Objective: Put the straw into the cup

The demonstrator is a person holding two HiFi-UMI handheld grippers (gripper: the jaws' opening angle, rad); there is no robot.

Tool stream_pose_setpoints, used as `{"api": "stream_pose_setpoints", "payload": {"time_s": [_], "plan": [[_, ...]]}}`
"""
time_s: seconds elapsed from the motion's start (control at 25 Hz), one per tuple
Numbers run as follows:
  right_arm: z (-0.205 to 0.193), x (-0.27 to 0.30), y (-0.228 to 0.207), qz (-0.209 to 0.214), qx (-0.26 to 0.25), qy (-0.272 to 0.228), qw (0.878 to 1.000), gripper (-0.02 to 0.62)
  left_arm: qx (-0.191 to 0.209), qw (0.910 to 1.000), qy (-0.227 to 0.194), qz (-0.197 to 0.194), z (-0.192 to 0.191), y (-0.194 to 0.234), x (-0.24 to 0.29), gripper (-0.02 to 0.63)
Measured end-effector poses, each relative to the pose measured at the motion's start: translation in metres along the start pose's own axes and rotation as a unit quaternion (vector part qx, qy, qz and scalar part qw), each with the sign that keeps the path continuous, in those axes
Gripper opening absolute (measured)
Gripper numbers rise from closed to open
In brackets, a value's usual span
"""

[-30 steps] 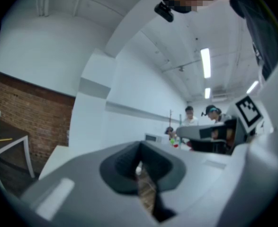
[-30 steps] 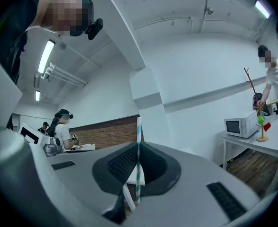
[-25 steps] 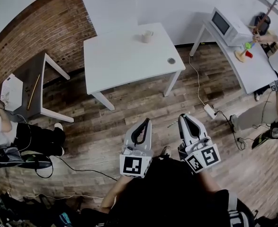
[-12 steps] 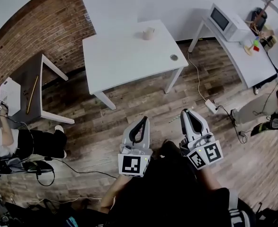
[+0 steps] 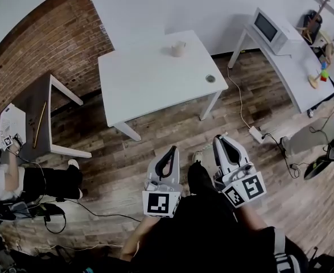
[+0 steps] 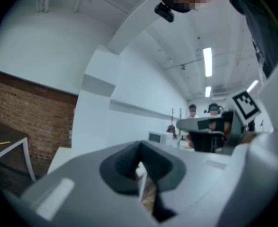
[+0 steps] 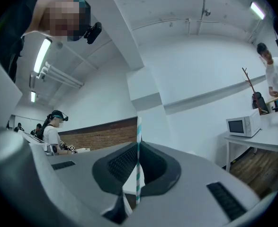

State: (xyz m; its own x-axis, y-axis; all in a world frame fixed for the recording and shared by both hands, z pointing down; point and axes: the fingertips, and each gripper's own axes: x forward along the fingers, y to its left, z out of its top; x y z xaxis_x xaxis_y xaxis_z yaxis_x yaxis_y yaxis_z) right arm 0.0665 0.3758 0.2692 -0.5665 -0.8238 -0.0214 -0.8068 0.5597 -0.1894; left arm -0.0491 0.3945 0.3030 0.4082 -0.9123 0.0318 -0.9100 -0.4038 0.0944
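Both grippers sit low in the head view, over the wooden floor [image 5: 155,135] and just above the person's dark top. The left gripper [image 5: 173,150] is slightly left of centre and the right gripper [image 5: 218,140] slightly right of it, both pointing up the frame. The cup [image 5: 178,49] stands near the far edge of the white table [image 5: 144,78] in the upper middle, well apart from both grippers. A small round thing [image 5: 210,78] lies near that table's right corner. A microwave [image 5: 273,30] sits on a second table at the upper right.

In the left gripper view, the left gripper [image 6: 139,146] has its jaws closed tip to tip with nothing between them. Floor shows through the gap below the tips.

In the right gripper view, the right gripper [image 7: 139,144] is clamped on the straw [image 7: 139,126]. The straw is white with teal stripes, stands upright at the frame's centre, and pokes out above the jaw tips.
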Motion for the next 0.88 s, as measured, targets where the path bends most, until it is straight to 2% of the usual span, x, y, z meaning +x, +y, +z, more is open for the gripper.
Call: {"api": "stream_pose_setpoints", "payload": {"time_s": [0.88], "plan": [[0.024,0.129,-0.166,0.038,0.013,0.02,0.999,0.014,0.008,0.9994,0.026,0.022,-0.001,0.011,0.218,0.005]]}}
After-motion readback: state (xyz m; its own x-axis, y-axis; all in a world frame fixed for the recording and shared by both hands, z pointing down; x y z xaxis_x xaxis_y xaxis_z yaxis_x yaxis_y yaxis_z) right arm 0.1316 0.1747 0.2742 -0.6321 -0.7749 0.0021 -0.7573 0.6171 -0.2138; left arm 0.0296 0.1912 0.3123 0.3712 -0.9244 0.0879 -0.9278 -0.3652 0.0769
